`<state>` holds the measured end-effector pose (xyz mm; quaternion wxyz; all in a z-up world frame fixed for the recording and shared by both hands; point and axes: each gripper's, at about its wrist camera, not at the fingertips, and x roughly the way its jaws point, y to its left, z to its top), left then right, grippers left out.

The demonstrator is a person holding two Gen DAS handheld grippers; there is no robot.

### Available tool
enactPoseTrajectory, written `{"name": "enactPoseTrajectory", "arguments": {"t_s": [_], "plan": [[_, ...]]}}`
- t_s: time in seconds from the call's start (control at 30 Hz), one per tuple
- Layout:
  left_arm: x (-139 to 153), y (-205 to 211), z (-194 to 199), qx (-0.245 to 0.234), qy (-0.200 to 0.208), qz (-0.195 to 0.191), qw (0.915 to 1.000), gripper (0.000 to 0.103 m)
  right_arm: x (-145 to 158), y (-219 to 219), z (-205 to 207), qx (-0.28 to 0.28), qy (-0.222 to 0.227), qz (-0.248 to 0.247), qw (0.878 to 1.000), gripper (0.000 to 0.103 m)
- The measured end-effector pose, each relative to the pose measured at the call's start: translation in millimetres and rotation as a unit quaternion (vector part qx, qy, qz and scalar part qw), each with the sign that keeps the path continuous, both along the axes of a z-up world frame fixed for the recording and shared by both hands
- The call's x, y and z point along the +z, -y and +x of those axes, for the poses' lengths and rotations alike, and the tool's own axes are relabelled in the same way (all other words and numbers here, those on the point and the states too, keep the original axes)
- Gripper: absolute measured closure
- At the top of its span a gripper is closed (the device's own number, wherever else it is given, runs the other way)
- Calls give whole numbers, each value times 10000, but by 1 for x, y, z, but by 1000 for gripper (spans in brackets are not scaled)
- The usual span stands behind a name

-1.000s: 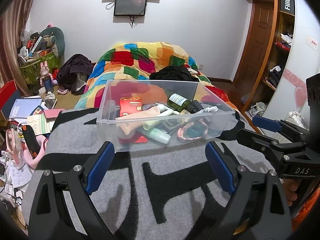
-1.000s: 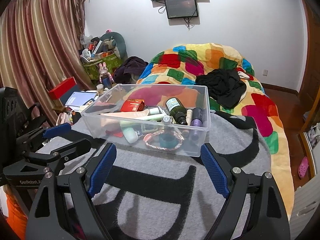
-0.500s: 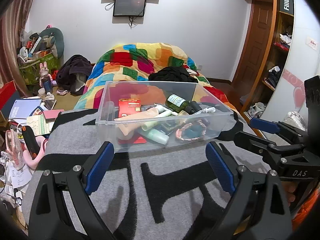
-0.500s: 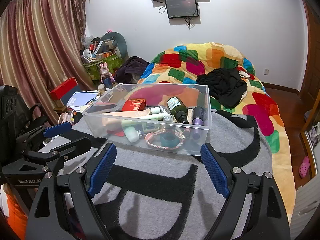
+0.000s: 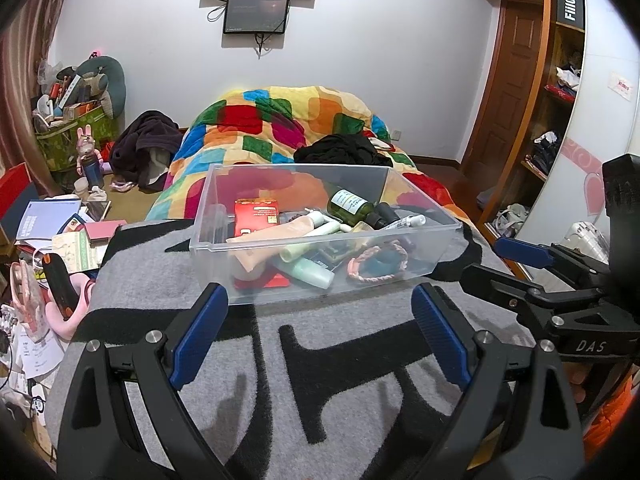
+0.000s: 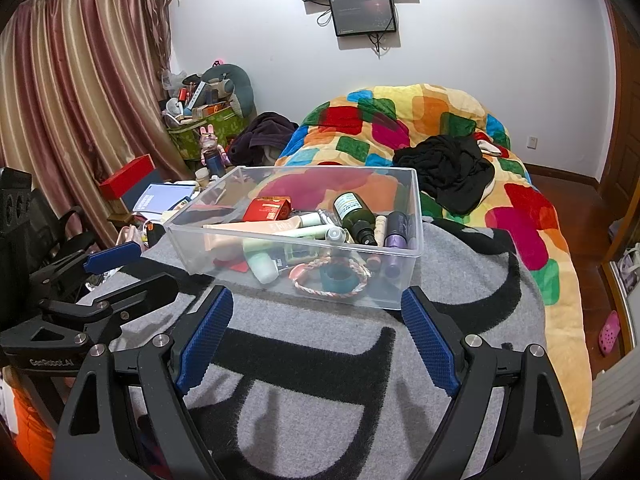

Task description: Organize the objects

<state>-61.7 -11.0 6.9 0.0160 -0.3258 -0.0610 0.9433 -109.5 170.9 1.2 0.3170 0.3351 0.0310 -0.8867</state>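
Observation:
A clear plastic bin point(image 5: 208, 256) point(image 6: 328, 168) rests on a grey blanket with black lettering point(image 5: 240, 400) point(image 6: 280, 400). Inside lie a red box point(image 5: 256, 216) point(image 6: 268, 208), a dark green bottle point(image 5: 352, 208) point(image 6: 354, 212), a peach tube point(image 5: 272, 240), a pale green tube point(image 5: 312, 274), a purple bottle point(image 6: 396, 228) and a braided bracelet point(image 5: 376, 266) point(image 6: 332, 282). My left gripper point(image 5: 320, 300) stands open just short of the bin's front wall, holding nothing. My right gripper point(image 6: 318, 300) is open and empty too, at the bin's near right corner.
Behind the bin, a patchwork quilt point(image 5: 280, 120) carries a heap of black clothes point(image 6: 444, 168). Books, papers and a red box point(image 6: 128, 176) crowd the left side below the curtain point(image 6: 80, 100). Wooden shelves point(image 5: 560, 100) stand to the right.

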Motion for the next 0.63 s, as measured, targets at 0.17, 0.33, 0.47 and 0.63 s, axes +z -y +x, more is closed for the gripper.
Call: {"name": "enactPoseTrajectory", "arguments": {"t_s": [0.17,0.33,0.47,0.63], "plan": [[0,1,1,24,-13,48,10000,9,0,0,0,-3,2,-1,10000,19],[1,2,3,8,-14,76,10000,9,-1,0,2,0,13,5,10000,19],[1,2,3,13,-20,75,10000,9,-2,2,4,6,23,0,10000,19],[2,2,3,10,-13,72,10000,9,-2,3,5,7,33,0,10000,19]]}}
